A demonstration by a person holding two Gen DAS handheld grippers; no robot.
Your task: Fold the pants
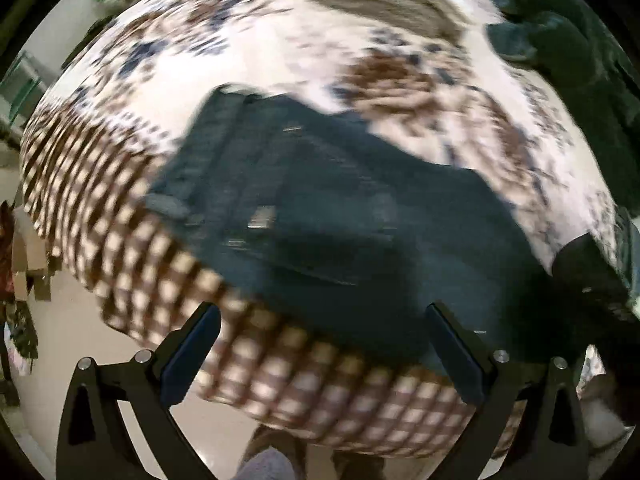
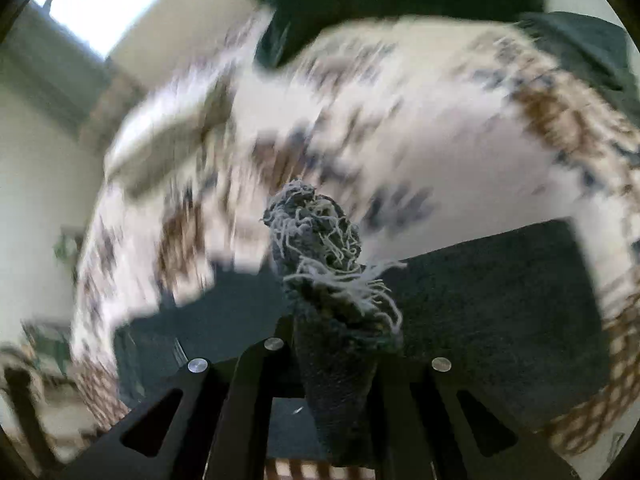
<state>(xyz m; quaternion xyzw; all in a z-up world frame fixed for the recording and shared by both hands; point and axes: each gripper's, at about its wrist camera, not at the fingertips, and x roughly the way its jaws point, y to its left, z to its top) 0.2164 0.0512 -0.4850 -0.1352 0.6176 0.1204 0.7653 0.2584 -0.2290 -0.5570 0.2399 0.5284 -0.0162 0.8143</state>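
Right gripper (image 2: 340,320): clamped on frayed hem (image 2: 320,248) of pants (image 1: 320,220).
Left gripper (image 1: 320,344): wide, empty.
My aim: lay hem square onto waistband.

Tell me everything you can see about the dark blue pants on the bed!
The pants are dark blue denim, like jeans, with seams and small metal bits near the waist. They lie spread and rumpled on a flowery bedspread, reaching its checkered edge. One leg end, a frayed hem with pale loose threads, is bunched and pinched in the shut right claw. The left claw is open above them, not touching. The pictures are blurry.
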